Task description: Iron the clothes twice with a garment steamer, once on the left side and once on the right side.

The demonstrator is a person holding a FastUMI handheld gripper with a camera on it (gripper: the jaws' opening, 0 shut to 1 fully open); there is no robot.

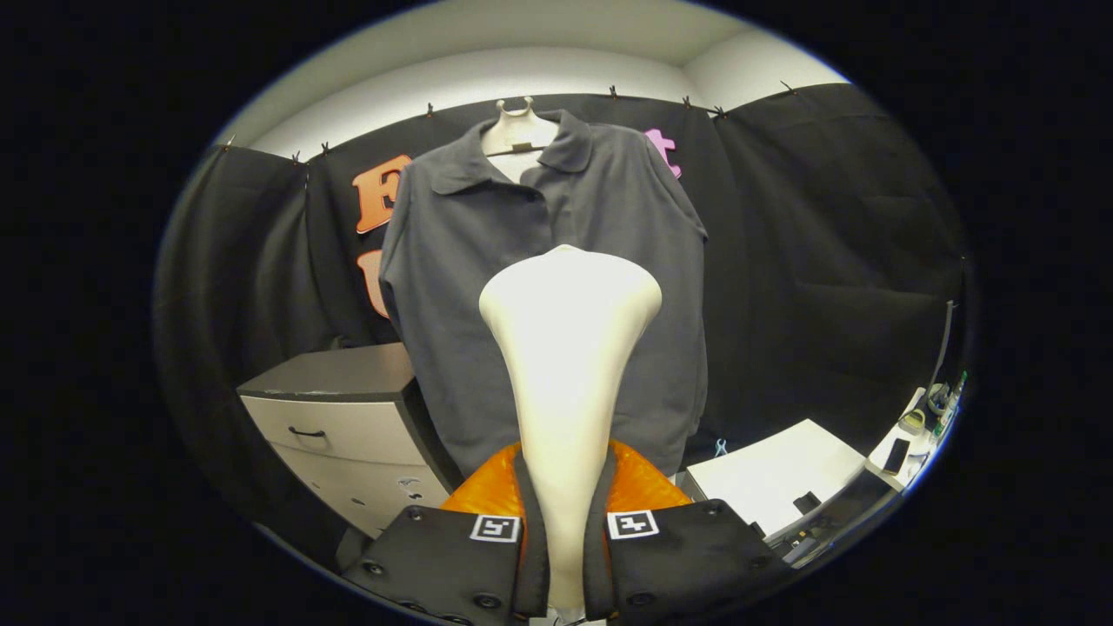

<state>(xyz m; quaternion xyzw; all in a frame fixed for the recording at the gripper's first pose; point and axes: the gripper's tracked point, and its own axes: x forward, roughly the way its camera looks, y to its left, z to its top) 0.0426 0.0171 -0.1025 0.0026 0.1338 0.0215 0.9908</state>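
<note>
You get even, fairly bright indoor light, apparently from overhead. The garment steamer (567,348), held between the closed fingers of the gripper (565,539), glares pale and loses surface detail. The shirt (487,261) stays sharp with soft folds. Toward the edges, the drawer cabinet (339,417) bends and darkens.

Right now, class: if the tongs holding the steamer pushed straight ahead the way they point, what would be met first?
The tongs are shut on the cream, flared garment steamer. Its wide head leads, so it would most likely touch the dark grey collared shirt hanging on the white mannequin form. The gap between them is hard to judge.
</note>
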